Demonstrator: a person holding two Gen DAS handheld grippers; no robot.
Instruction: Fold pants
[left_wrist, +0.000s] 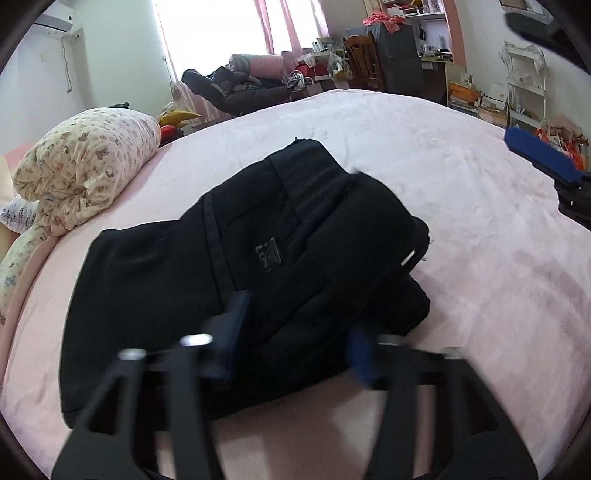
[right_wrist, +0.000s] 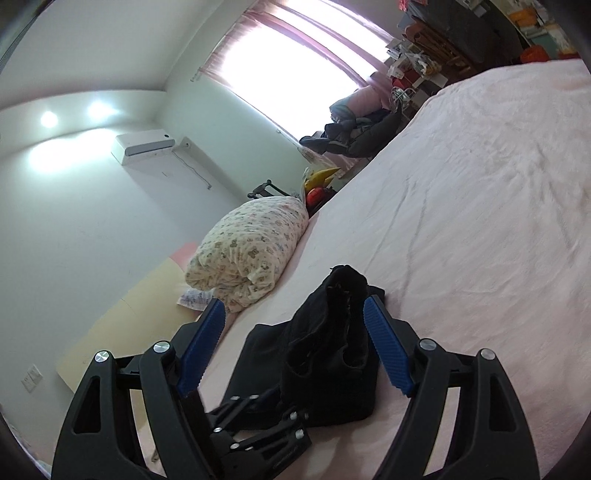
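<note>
My left tool (left_wrist: 295, 332), blurred but seemingly spread, hovers over the folded black pants (left_wrist: 240, 266) on the pink bed (left_wrist: 461, 221), my right tool (right_wrist: 295, 347) spread wide.

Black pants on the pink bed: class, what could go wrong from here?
1. The black pants lie folded in thick, uneven layers; the top layer may slide off.
2. The left gripper fingers sit open against the near edge; pulling away could drag the fold apart.
3. The right gripper, open and raised, cannot steady the bundle.
</note>
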